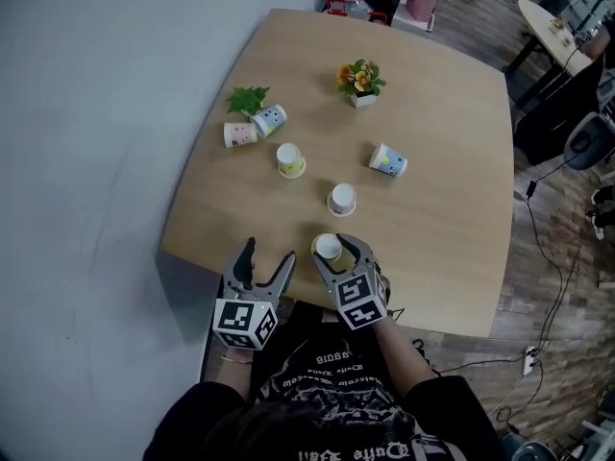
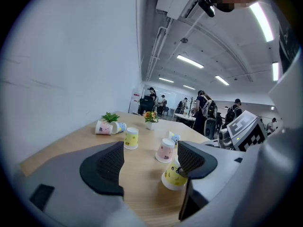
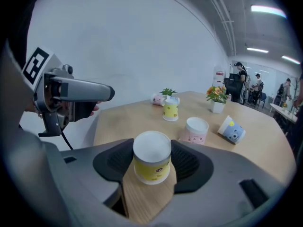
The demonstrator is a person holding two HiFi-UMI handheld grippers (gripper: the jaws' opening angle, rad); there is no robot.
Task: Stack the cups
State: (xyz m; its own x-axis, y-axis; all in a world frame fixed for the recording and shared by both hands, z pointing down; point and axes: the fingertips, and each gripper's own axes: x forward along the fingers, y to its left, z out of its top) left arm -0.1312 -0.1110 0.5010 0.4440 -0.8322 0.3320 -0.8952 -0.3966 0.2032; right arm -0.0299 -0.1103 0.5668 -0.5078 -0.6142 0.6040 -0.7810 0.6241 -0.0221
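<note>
A yellow cup (image 1: 328, 246) stands upside down between the jaws of my right gripper (image 1: 337, 252), near the table's front edge. In the right gripper view both pads press its sides (image 3: 151, 167). My left gripper (image 1: 269, 254) stands open and empty just to its left. Further back stand an upside-down pink cup (image 1: 342, 199) and an upside-down yellow cup (image 1: 290, 159). A blue cup (image 1: 388, 160) lies on its side at the right. A pink cup (image 1: 238, 134) and a blue cup (image 1: 270, 119) lie together at the far left.
A small pot of orange flowers (image 1: 361, 83) stands at the back of the wooden table (image 1: 452, 219), a green sprig (image 1: 248, 98) by the two lying cups. A white wall runs along the left. Cables and chairs are on the floor at the right.
</note>
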